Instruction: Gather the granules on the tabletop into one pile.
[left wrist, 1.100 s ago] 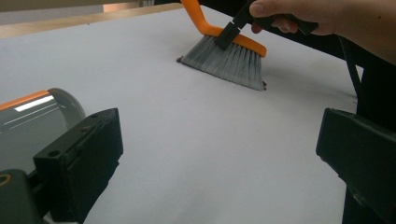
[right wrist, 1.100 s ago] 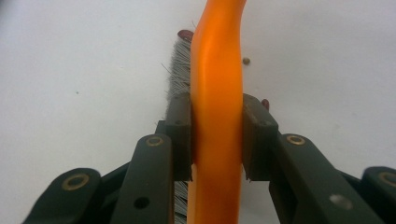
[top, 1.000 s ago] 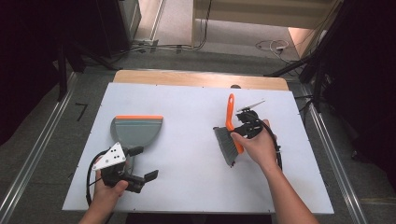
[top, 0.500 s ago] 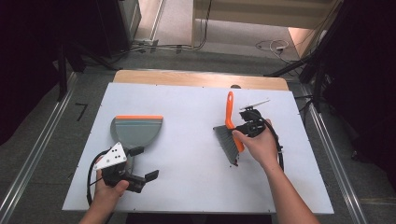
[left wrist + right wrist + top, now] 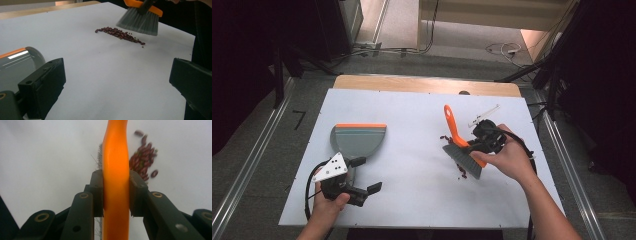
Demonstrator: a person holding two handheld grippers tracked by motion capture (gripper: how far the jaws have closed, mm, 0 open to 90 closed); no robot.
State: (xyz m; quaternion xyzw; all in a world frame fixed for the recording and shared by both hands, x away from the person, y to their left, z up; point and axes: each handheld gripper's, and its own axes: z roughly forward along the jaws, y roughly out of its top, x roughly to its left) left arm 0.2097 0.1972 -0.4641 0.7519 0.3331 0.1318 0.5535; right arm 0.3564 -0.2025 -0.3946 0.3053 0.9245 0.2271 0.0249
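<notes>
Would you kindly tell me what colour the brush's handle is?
Orange; the handle shows best in the right gripper view, clamped in the right claw.

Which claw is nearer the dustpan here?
Left. The left claw sits open just in front of the dustpan, by its handle; the right claw, across the table, grips the brush.

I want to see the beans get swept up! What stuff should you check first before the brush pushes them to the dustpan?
1. Brush held tight: ok, the right gripper has both jaws pressed on its orange handle.
2. Beans together: ok, they lie in one short line on the white table beside the bristles.
3. Dustpan ready: cannot tell, it lies flat on the table, far from the beans, and nothing holds it.
4. Left gripper free to steady the dustpan: ok, its jaws are wide apart and empty, beside the dustpan.
5. Path between beans and dustpan: ok, bare table.
</notes>
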